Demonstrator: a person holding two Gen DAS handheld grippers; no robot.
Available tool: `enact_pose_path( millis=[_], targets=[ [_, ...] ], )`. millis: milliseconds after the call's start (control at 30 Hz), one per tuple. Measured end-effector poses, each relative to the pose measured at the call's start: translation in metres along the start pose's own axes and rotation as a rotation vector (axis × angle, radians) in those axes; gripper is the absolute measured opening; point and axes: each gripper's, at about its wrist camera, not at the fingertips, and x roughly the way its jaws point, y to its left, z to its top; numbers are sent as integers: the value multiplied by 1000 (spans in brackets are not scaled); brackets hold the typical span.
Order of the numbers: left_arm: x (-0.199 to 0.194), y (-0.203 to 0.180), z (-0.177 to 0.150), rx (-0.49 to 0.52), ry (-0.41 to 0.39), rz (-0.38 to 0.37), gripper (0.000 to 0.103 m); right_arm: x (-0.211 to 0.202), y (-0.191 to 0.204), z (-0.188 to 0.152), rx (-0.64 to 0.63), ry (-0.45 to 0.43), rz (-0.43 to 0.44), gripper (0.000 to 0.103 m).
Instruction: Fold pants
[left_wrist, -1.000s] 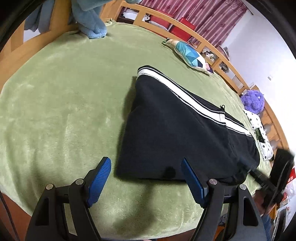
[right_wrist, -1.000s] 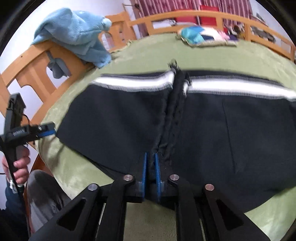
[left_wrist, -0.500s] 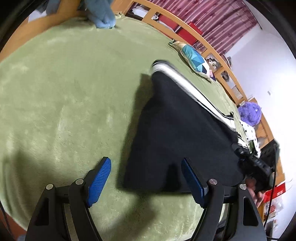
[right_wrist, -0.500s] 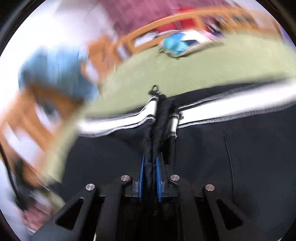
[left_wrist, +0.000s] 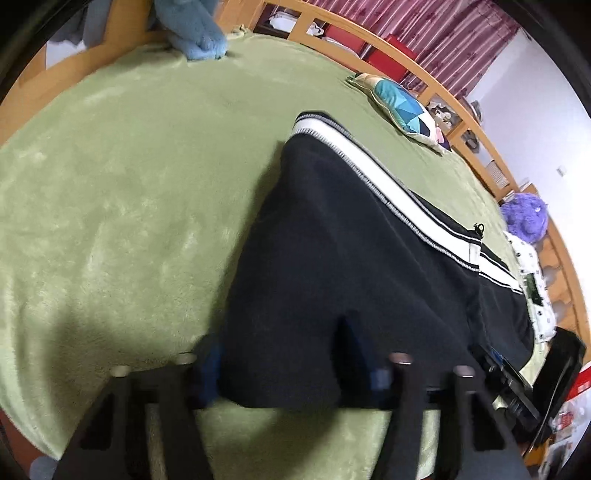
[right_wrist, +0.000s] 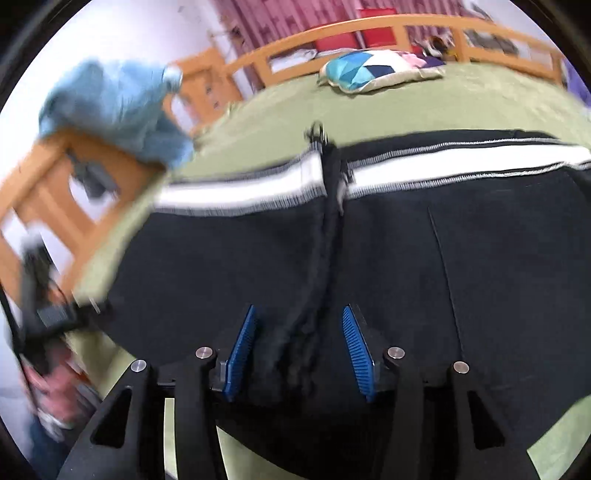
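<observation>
Black pants (left_wrist: 332, 266) with a white side stripe lie flat on a green bed (left_wrist: 129, 184), below a patterned pillow (left_wrist: 402, 107). The left claw (left_wrist: 284, 365), its jaws just closing, straddles the pants' near edge; grip unclear through blur. The right claw (right_wrist: 299, 350), just opening, stands apart around a bunched ridge of cloth.

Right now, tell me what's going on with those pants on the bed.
A person with a gripper in each hand is folding black pants with a white side stripe on a green fleece blanket. The right gripper has just been opening; its blue pads stand clear of a bunched ridge of fabric between them. The left gripper has just been closing around the near edge of the pants, though blur hides whether it grips yet.
</observation>
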Motion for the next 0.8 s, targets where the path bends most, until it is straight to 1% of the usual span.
enact_pose_path(
  millis=[33, 67, 133, 200, 300, 333, 367, 433, 500, 567, 633, 733, 800],
  targets=[
    [-8, -8, 2, 31, -20, 4, 22, -3, 4, -3, -48, -17, -10, 49],
    [-17, -19, 4, 77, -36, 5, 20, -7, 5, -4, -56, -16, -10, 49],
    [-34, -40, 9, 155, -82, 39, 17, -15, 1, -1, -15, -9, 14, 49],
    [-53, -70, 16, 229, -125, 46, 16, -27, -10, 0, 20, -28, 30, 51],
    [-74, -113, 25, 302, -167, 24, 15, -52, -26, -1, 34, -67, -3, 52],
    [-79, -126, 27, 323, -175, 16, 15, -62, -34, -2, 35, -79, -18, 52],
    [-84, -148, 28, 360, -182, 2, 15, -71, -42, -4, 39, -89, -40, 53],
    [-90, -179, 28, 414, -190, -17, 15, -89, -58, -8, 50, -102, -73, 53],
    [-92, -220, 24, 487, -200, -41, 15, -105, -82, -11, 74, -114, -110, 53],
    [-92, -255, 19, 542, -197, -75, 15, -124, -108, -18, 106, -123, -153, 55],
    [-86, -289, 10, 593, -175, -114, 15, -137, -130, -21, 143, -121, -190, 55],
    [-65, -339, -10, 667, -139, -149, 15, -160, -163, -33, 218, -129, -202, 55],
    [-48, -361, -25, 691, -94, -186, 15, -171, -177, -38, 245, -133, -209, 56]
  ],
)
